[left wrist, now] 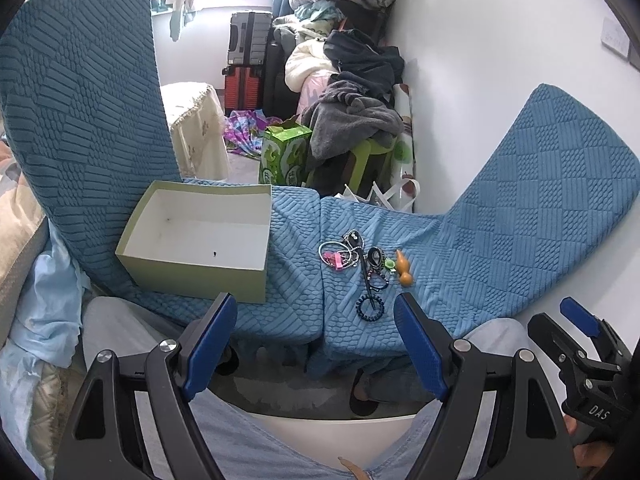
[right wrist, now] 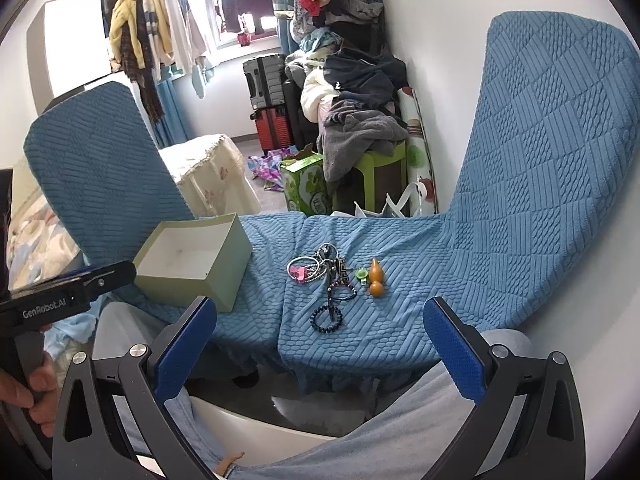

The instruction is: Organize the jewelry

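Left gripper and right gripper, both blue-padded, fingers spread wide, nothing between them, hovering low in frame short of seat edge.

Tangled jewelry pile of bangles, dark bead strands and black beaded bracelet — centre frame on blue textured chair cover. Orange gourd-shaped pendant just right of pile. Open pale-green cardboard box, white inside, centre-left, looks empty.

Risks: strands interlocked, so lifting one likely drags neighbours (or flings them off front edge); soft cover may bunch under pads.

Hard to read: individual pieces, small green item beside pendant.

Both wrist cams face jewelry, prob.
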Demonstrator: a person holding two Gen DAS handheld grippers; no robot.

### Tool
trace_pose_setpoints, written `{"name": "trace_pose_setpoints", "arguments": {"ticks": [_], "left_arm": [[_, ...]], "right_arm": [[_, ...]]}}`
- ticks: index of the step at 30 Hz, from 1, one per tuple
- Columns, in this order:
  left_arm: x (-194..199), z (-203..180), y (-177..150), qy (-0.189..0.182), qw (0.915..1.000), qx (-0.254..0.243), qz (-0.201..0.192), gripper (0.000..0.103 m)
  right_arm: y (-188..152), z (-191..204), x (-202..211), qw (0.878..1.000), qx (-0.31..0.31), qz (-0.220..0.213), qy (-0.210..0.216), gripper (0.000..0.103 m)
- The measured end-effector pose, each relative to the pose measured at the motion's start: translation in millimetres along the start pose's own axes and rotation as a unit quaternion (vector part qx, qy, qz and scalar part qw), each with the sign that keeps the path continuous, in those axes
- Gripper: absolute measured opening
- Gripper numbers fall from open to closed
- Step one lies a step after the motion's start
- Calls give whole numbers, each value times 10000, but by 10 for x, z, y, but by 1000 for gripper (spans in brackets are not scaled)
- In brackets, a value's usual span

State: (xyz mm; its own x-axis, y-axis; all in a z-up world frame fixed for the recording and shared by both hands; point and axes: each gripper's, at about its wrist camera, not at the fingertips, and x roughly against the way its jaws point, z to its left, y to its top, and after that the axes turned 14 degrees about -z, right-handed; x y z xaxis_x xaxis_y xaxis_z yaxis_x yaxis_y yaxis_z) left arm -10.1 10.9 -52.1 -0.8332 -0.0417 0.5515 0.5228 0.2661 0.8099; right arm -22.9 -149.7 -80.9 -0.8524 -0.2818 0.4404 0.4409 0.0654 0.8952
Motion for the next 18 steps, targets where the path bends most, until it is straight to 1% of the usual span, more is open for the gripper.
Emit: {"name": "trace_pose_setpoints", "arguments": {"ticks": [2, 5, 6, 10, 12, 14, 17, 18], "left_arm": [[-10, -5, -2, -41, 10000, 22, -6, 81], [-62, -14, -7, -74, 10000, 0, 33, 81], [-82, -20, -14, -81, 9999, -7, 61, 81], [-179, -22, -36, -62, 9999, -20, 158, 81], [-242, -26, -51, -25, 9997, 20, 228, 81], [-284, -30, -66, -30, 9997, 13, 254, 81], [-410, -58, -104, -38, 9993, -51, 367, 81], [-461, -57, -117, -64, 9992, -35, 406, 81]], "right_arm": [[0, -15, -11, 10000, -18, -14, -19, 103], [-11, -13, -58, 9998, -77, 40, 157, 102], [-10, -11, -67, 9999, -69, 31, 152, 101], [-23, -21, -128, 9998, -55, -5, 208, 94], [-36, -34, -189, 9996, -67, -17, 273, 89], [-41, -58, -232, 9994, -118, -27, 333, 78], [-69, -96, -335, 9993, -175, 9, 330, 67], [-80, -112, -383, 9993, -178, 34, 324, 66]]}}
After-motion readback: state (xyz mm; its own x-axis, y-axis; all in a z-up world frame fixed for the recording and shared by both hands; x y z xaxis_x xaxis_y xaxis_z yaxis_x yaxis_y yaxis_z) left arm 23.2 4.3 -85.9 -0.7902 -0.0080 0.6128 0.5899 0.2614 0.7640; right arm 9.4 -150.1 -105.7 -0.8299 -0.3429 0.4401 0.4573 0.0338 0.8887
